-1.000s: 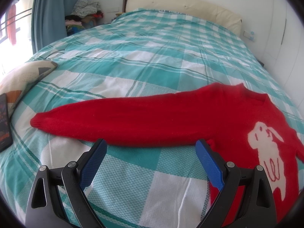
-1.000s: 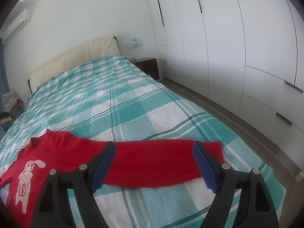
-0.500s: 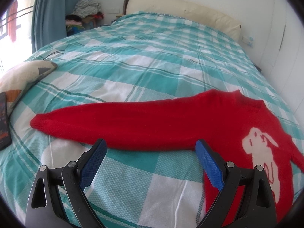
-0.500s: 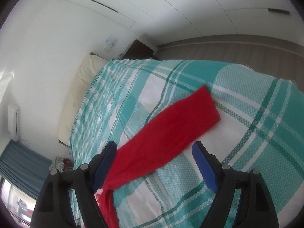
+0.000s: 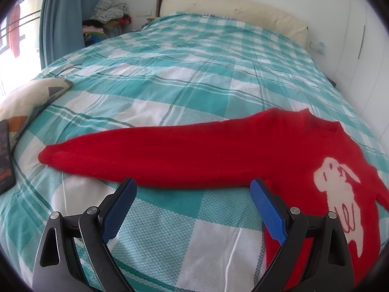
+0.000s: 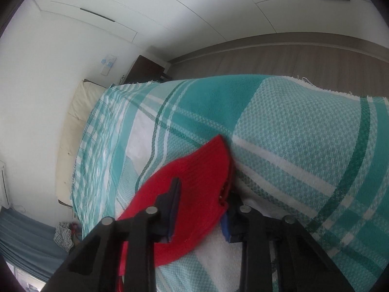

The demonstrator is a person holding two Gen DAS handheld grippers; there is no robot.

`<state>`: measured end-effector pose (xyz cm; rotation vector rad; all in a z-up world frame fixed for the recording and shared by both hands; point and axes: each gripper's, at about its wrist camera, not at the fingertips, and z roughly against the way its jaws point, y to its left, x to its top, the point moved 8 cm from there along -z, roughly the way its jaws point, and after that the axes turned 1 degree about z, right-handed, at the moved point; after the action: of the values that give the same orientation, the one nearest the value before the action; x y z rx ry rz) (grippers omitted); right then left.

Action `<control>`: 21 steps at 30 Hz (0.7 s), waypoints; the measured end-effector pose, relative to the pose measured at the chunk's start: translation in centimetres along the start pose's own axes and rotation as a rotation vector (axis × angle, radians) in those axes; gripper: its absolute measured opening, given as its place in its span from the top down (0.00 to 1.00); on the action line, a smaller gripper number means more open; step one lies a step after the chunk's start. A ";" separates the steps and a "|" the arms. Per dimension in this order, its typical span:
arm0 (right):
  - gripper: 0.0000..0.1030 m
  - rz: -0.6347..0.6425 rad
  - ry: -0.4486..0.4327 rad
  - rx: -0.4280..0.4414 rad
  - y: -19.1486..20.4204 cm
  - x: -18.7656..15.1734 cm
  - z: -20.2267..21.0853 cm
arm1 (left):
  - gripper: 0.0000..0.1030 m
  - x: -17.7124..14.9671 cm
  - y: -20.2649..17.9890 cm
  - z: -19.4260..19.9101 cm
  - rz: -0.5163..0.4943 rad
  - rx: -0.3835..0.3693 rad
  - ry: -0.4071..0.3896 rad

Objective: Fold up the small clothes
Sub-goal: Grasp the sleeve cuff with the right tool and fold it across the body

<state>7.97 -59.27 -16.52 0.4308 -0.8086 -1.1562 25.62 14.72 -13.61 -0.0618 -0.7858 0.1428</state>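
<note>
A small red sweater (image 5: 279,150) with a white rabbit design (image 5: 340,194) lies flat on the teal checked bedspread (image 5: 194,73). Its left sleeve (image 5: 136,155) stretches out to the left. My left gripper (image 5: 193,194) is open and empty, hovering just in front of that sleeve. In the right wrist view, my right gripper (image 6: 201,199) is rolled sideways and closed down around the cuff end of the right sleeve (image 6: 194,182), with red knit bunched between the blue pads.
A patterned cushion (image 5: 26,97) and a dark phone (image 5: 4,155) lie at the bed's left edge. A cream headboard (image 5: 233,7) is at the back. Wardrobe doors (image 6: 121,7) and wooden floor (image 6: 291,56) lie beyond the bed's right edge (image 6: 304,82).
My right gripper rolled sideways, dropped onto the right sleeve's cuff and closed on it. My left gripper stayed open and almost still.
</note>
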 end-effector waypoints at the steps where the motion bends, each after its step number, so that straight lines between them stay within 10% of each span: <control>1: 0.95 0.017 -0.010 -0.006 0.5 0.1 0.2 | 0.07 0.0 0.0 0.1 -0.001 0.000 -0.004; 9: 0.95 0.470 -0.089 0.197 20.7 -2.2 3.2 | 0.07 0.7 0.0 0.7 0.014 -0.027 -0.026; 16: 0.95 0.817 0.097 0.444 38.4 -17.7 1.0 | 0.07 0.8 0.6 0.9 0.042 -0.033 -0.030; 21: 0.95 0.989 0.227 0.468 41.9 -28.7 -2.2 | 0.07 0.9 0.9 1.0 0.047 -0.033 -0.036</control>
<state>31.28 -17.54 0.78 0.4489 -0.9239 0.0063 25.40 15.70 -12.35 -0.1095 -0.8231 0.1754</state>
